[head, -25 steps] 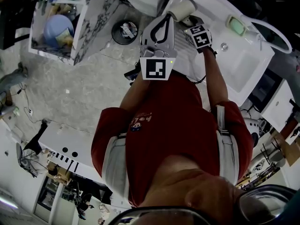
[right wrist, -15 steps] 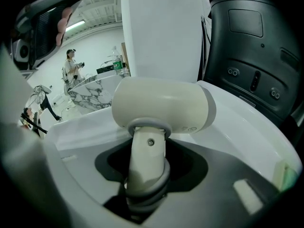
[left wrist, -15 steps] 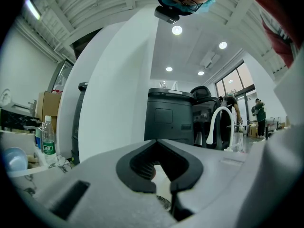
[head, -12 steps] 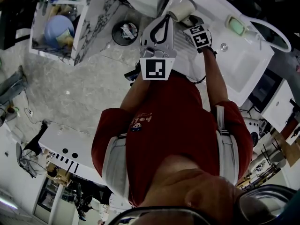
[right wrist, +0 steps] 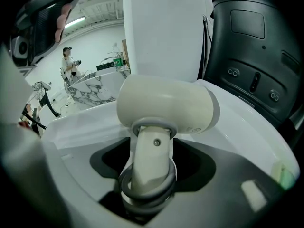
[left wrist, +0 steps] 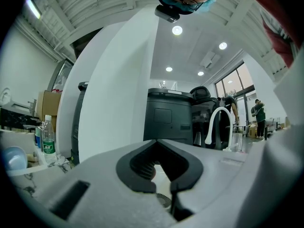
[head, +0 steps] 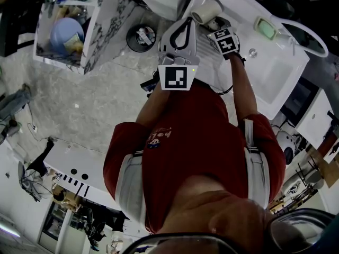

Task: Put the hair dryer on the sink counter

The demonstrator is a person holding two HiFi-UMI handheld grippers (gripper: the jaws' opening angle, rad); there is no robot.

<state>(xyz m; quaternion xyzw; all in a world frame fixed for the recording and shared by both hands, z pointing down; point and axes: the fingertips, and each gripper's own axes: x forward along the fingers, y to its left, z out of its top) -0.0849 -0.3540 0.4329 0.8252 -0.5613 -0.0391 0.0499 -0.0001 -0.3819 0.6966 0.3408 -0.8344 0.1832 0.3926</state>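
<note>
Between the spread jaws of the right gripper (right wrist: 151, 146): the handle of the hair dryer (right wrist: 164, 109).
The jaws have just been opening and stand clear of it; the left gripper (left wrist: 156, 145) has its jaws pressed together, empty.

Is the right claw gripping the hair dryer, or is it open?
Open. The right claw has just been opening. The handle of the hair dryer sits between its jaws, with dark gaps on either side.

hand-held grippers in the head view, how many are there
2. The left hand-held gripper, jaws together and empty, is at the edge of the sink counter. The right hand-held gripper is beside it at the hair dryer; its jaws have just been opening, the handle between them.
</note>
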